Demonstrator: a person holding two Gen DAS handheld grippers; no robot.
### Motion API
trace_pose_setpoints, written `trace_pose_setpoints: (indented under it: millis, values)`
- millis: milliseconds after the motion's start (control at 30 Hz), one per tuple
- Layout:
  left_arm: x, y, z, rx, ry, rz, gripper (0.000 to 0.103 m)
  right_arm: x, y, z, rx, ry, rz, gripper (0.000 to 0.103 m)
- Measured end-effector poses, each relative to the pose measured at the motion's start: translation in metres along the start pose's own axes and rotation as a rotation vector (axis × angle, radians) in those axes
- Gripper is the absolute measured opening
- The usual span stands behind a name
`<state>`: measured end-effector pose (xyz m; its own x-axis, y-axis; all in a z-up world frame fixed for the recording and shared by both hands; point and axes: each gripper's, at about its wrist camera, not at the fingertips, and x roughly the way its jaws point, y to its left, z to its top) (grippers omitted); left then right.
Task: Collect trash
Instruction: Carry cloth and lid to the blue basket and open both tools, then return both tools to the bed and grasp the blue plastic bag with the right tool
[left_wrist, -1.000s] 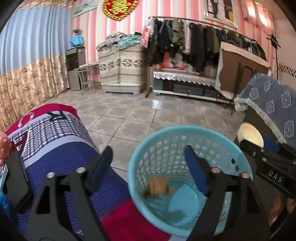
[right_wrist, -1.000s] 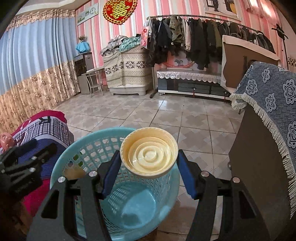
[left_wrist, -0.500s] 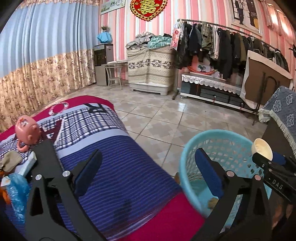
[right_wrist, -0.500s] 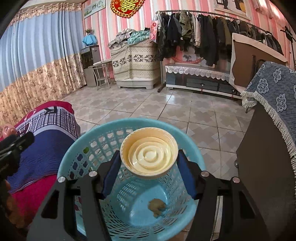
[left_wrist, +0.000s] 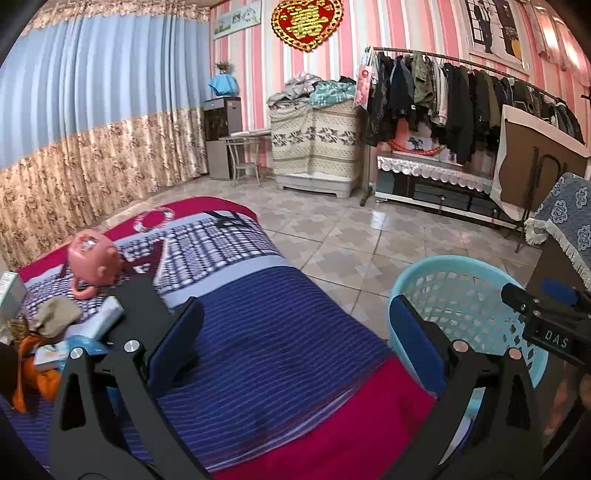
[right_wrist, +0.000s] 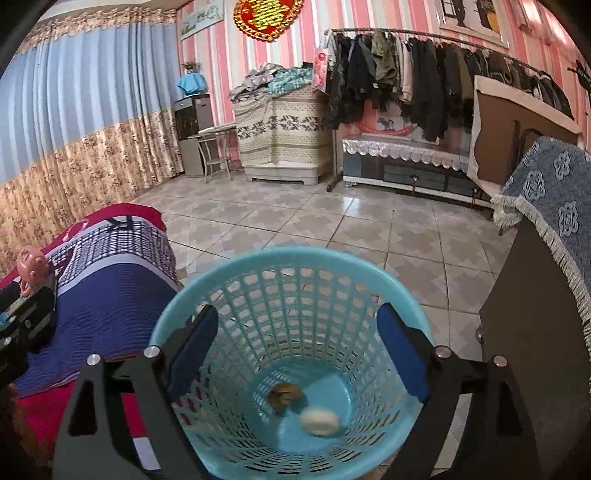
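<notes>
The right tongs (right_wrist: 293, 350) hang spread wide and hold nothing, just above the rim of the blue basket (right_wrist: 236, 275). At the basket's bottom lie a cream cup (right_wrist: 319, 421) and a brown scrap (right_wrist: 286, 397), maybe crumpled paper. The left tongs (left_wrist: 295, 339) are spread wide too, over the bed (left_wrist: 266, 332), with the basket at its right edge. Bare tiled floor (right_wrist: 332, 218) stretches far behind.

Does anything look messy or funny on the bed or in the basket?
Only one messy spot: a jumble at the striped blanket's left end, with a pink round toy, small white boxes and an orange wrapper. The light blue plastic basket stands upright, holding a cream cup and a brown scrap.
</notes>
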<state>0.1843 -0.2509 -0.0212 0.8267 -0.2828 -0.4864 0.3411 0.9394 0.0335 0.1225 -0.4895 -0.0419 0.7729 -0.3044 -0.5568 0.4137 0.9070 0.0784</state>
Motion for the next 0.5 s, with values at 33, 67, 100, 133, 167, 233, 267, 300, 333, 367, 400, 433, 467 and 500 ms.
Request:
trace_pose_setpoints:
  millis: [33, 67, 100, 133, 167, 233, 267, 300, 333, 367, 400, 433, 467, 500]
  values:
    - [-0.005, 0.005, 0.000, -0.003, -0.006, 0.006, 0.097, -0.002, 0.002, 0.001, -0.004, -0.002, 0.003, 0.086]
    - [-0.010, 0.010, -0.001, -0.008, -0.009, 0.011, 0.097, -0.005, 0.007, 0.002, -0.011, -0.008, 0.013, 0.086]
    - [-0.014, 0.016, -0.001, -0.016, -0.012, 0.018, 0.097, -0.008, 0.011, 0.003, -0.014, -0.013, 0.020, 0.086]
    - [-0.018, 0.021, -0.001, -0.022, -0.015, 0.022, 0.097, -0.011, 0.015, 0.004, -0.018, -0.018, 0.030, 0.086]
    - [-0.024, 0.029, -0.002, -0.033, -0.018, 0.030, 0.097, -0.015, 0.020, 0.004, -0.024, -0.024, 0.040, 0.086]
    - [-0.033, 0.039, -0.002, -0.043, -0.022, 0.046, 0.097, -0.021, 0.031, 0.005, -0.034, -0.034, 0.063, 0.086]
    - [-0.038, 0.045, -0.002, -0.046, -0.025, 0.056, 0.097, -0.026, 0.040, 0.006, -0.039, -0.037, 0.088, 0.086]
    - [-0.045, 0.052, -0.002, -0.048, -0.032, 0.070, 0.097, -0.029, 0.044, 0.006, -0.044, -0.039, 0.104, 0.086]
    - [-0.051, 0.058, -0.002, -0.050, -0.037, 0.080, 0.097, -0.033, 0.050, 0.006, -0.050, -0.042, 0.118, 0.086]
    - [-0.056, 0.064, -0.002, -0.052, -0.042, 0.088, 0.097, -0.038, 0.059, 0.006, -0.061, -0.047, 0.136, 0.086]
    - [-0.064, 0.072, -0.002, -0.055, -0.047, 0.099, 0.097, -0.042, 0.066, 0.005, -0.069, -0.051, 0.153, 0.086]
    - [-0.069, 0.079, -0.003, -0.056, -0.051, 0.109, 0.097, -0.045, 0.073, 0.005, -0.075, -0.051, 0.172, 0.086]
    - [-0.075, 0.086, -0.004, -0.058, -0.054, 0.120, 0.097, -0.049, 0.082, 0.005, -0.083, -0.050, 0.197, 0.086]
    - [-0.083, 0.096, -0.006, -0.062, -0.058, 0.137, 0.097, -0.053, 0.091, 0.003, -0.092, -0.048, 0.218, 0.088]
